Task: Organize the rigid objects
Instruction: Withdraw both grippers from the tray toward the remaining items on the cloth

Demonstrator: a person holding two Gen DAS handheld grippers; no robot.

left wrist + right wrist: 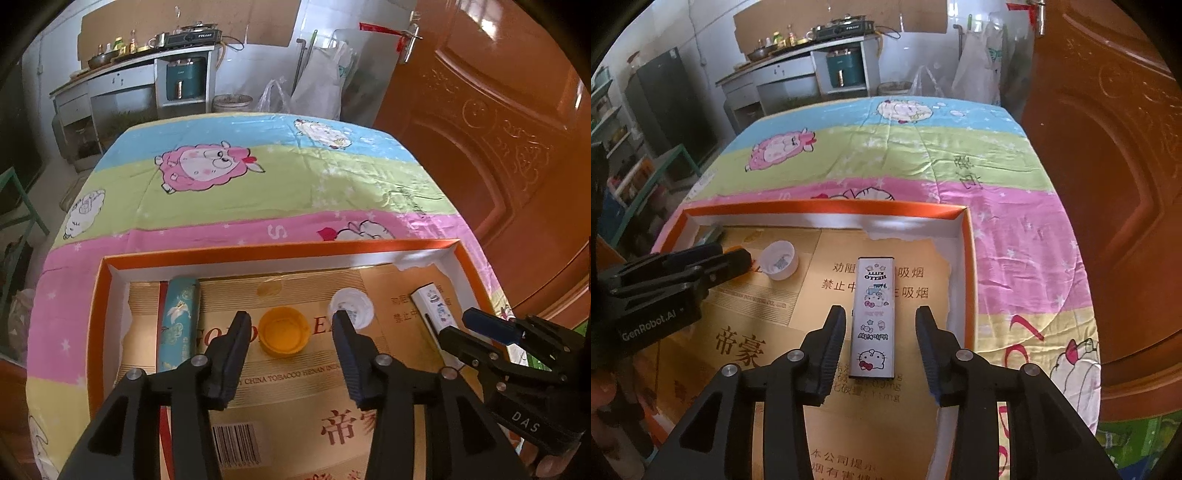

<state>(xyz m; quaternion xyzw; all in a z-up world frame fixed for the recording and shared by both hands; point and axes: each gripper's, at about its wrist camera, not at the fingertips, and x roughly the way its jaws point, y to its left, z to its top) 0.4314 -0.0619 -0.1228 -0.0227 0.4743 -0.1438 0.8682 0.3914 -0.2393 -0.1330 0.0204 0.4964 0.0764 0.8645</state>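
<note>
An orange-rimmed shallow box point(258, 251) point(971, 258) lies on the cartoon-print cloth, lined with gold card. In the left wrist view my left gripper point(288, 319) is open, and a yellow bottle cap point(283, 335) lies upturned on the lining between its fingers, untouched. A white cap point(352, 308) point(780, 260) sits just right of it, partly behind the right finger. A teal patterned case point(179, 325) lies along the box's left side. In the right wrist view my right gripper point(881, 314) is open astride a white Hello Kitty case point(873, 321), with gaps on both sides.
The table point(923, 155) stretches far beyond the box under the striped cloth. A brown wooden door point(498, 129) stands close on the right. A kitchen counter point(147, 59) with a stove and a dark fridge point(668, 107) are at the back.
</note>
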